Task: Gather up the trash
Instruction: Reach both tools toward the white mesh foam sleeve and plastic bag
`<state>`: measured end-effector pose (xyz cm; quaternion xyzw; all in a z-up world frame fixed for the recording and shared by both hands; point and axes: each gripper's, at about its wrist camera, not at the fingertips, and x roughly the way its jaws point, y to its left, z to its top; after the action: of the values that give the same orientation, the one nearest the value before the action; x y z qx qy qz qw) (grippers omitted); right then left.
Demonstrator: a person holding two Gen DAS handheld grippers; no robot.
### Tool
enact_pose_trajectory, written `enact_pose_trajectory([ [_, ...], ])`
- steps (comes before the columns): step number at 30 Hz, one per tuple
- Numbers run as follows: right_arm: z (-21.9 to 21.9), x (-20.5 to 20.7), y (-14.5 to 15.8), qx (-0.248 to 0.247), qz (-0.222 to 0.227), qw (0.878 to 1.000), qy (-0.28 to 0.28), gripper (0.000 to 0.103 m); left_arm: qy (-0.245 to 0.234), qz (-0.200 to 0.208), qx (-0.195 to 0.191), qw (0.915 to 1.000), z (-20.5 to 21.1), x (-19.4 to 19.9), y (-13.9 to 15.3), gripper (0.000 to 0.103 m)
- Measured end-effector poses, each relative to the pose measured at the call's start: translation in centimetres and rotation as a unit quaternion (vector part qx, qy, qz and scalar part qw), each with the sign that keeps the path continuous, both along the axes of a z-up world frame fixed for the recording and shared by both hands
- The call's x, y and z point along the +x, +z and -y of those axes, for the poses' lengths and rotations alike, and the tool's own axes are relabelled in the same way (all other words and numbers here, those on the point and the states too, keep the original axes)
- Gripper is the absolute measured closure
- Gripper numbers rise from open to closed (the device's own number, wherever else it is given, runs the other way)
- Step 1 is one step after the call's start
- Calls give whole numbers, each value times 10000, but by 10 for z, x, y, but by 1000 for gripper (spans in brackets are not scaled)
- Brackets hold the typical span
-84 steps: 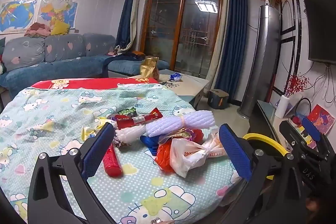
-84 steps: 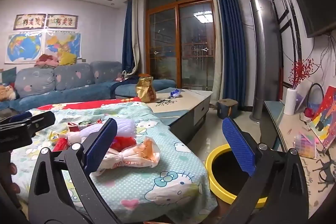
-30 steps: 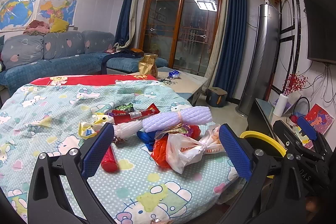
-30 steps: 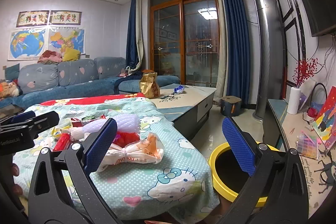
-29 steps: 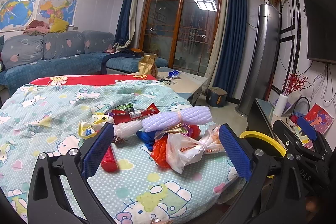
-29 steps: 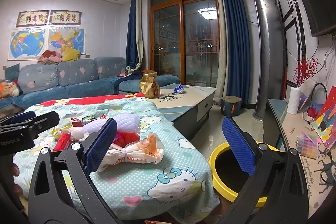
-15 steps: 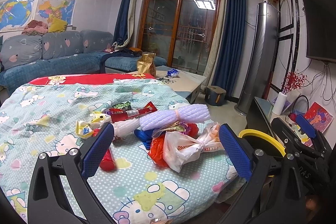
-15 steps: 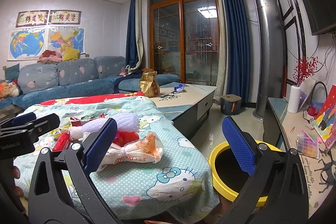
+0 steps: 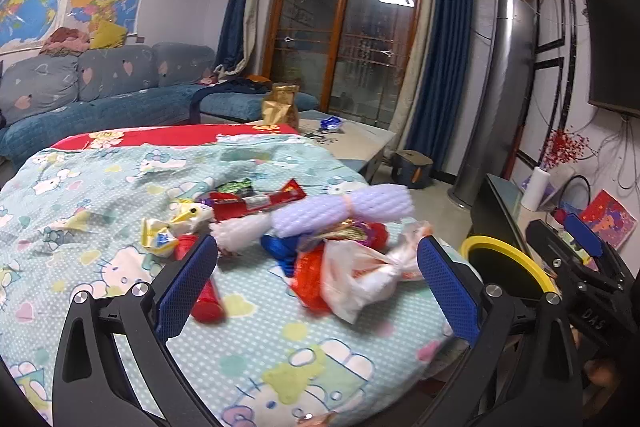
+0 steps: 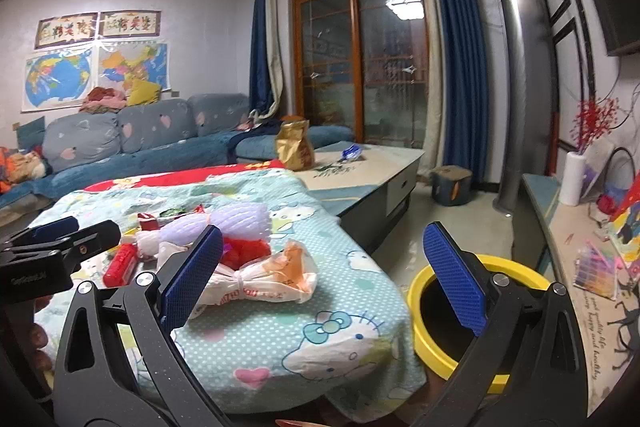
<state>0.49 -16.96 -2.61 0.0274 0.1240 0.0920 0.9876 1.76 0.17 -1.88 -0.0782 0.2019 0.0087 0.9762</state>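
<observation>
Trash pile (image 9: 316, 239): wrappers, foam netting and a knotted plastic bag (image 10: 260, 281) heaped on the cartoon-print blanket (image 9: 100, 187)
Left gripper (image 9: 316, 281): spread wide, empty, facing the pile
Right gripper (image 10: 324, 277): spread wide, empty
Yellow-rimmed bin (image 10: 484, 311): on the floor beside the blanket's edge

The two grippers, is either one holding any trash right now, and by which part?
Nothing is held. The left gripper and right gripper both have open, empty jaws; the knotted white-and-orange plastic bag lies untouched on the cartoon-print cloth.

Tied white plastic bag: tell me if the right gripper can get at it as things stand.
Probably yes. The tied white plastic bag lies on top at the pile's near edge, nothing covering it, and the right gripper is open and empty just before it.
</observation>
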Motion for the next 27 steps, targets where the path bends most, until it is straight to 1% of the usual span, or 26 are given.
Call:
enact_pose_trajectory([
  [7, -12, 24, 7, -20, -199, 9991, 384, 11, 286, -46, -21, 9996, -26, 18, 4, 6],
  [12, -33, 45, 12, -126, -496, 9959, 746, 11, 502, 45, 43, 9987, -46, 29, 10, 6],
  [16, -47, 60, 14, -245, -734, 9923, 964, 11, 571, 97, 27, 9983, -62, 40, 13, 6],
  [20, -63, 75, 12, -339, -994, 9878, 1148, 11, 602, 41, -76, 9982, -83, 55, 12, 6],
  [23, -68, 90, 10, -389, -1297, 9828, 1257, 11, 543, -125, -215, 9982, -101, 70, 10, 6],
  [27, -71, 114, 1, -342, -1712, 9759, 1309, 11, 139, -431, -510, 9977, -115, 94, 3, 7],
])
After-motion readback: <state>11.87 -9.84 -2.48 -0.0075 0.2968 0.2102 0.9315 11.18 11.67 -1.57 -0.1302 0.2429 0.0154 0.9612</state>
